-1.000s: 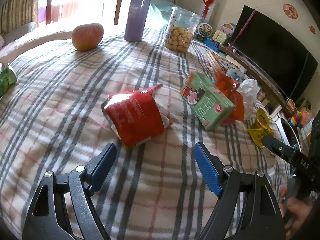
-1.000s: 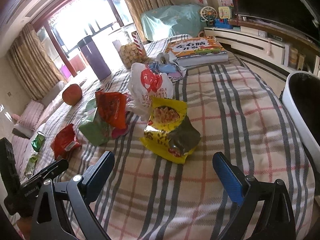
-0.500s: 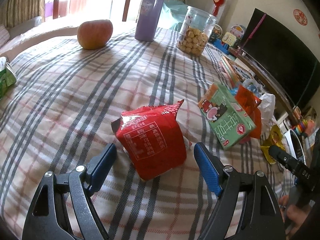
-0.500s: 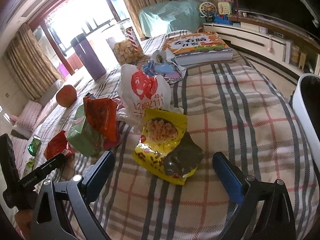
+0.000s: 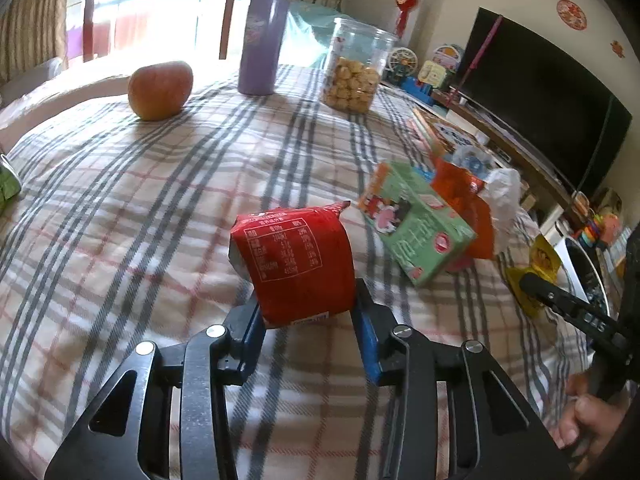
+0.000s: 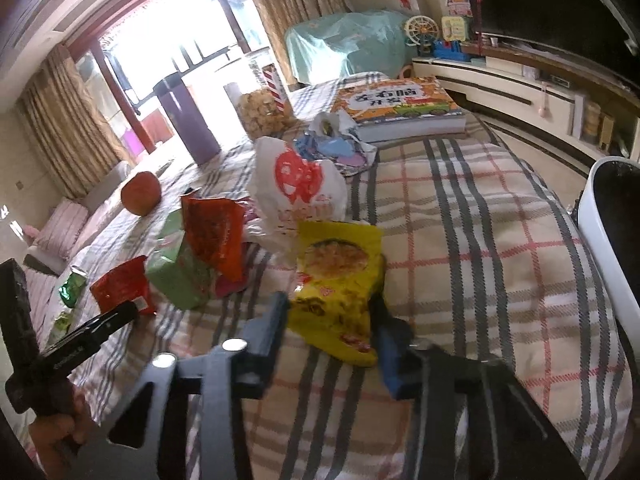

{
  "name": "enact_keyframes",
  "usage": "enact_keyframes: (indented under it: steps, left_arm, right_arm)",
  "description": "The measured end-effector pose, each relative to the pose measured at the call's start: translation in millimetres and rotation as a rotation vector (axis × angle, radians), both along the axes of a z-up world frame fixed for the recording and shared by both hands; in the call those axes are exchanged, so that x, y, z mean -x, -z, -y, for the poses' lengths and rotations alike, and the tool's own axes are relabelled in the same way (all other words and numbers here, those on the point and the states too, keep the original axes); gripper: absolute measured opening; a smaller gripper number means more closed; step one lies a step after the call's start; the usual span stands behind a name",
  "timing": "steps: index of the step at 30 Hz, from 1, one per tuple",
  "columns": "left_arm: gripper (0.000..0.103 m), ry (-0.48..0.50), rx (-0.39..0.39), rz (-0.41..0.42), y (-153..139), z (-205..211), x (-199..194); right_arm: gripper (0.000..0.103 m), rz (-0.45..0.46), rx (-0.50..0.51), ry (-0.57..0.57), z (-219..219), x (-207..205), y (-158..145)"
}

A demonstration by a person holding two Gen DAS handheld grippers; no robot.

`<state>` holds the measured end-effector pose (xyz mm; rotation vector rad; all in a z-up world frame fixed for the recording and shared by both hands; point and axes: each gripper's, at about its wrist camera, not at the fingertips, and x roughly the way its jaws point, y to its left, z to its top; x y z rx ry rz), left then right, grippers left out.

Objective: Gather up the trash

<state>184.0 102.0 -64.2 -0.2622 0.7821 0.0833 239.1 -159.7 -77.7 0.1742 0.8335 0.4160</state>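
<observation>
Two grabs at once: the left gripper [image 5: 308, 322] has just closed its fingers on the red snack packet [image 5: 296, 262], pads pressing both sides, down on the plaid-covered bench [image 5: 120, 200]. Over on the other side, the right gripper [image 6: 332, 330] has just clamped the yellow snack bag [image 6: 340, 284], near the white bin [image 6: 600, 240].

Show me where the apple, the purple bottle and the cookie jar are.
apple [image 5: 161, 89], left wrist view, middle of its front.
purple bottle [image 5: 262, 46], left wrist view, middle of its body.
cookie jar [image 5: 354, 76], left wrist view, the cookie-filled lower half.
</observation>
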Motion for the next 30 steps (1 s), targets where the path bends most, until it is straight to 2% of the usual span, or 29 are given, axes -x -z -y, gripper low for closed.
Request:
enact_keyframes:
  steps: [2,9,18,30]
  left_arm:
    - [0.037,0.014,0.004,0.006,-1.8,6.2,4.5]
    - [0.035,0.087,0.035,0.019,-8.5,33.8,18.3]
    - [0.035,0.229,0.039,0.038,-19.2,86.2,28.1]
    - [0.035,0.363,0.036,0.039,-24.1,143.4,20.7]
  right_arm:
    - [0.016,-0.01,-0.004,-0.005,1.4,1.9,0.9]
    - [0.009,-0.005,-0.031,-0.003,12.4,14.5,0.3]
    - [0.006,0.014,-0.066,0.011,36.5,30.7,-7.9]
    - [0.006,0.051,-0.096,0.087,83.6,49.6,-25.7]
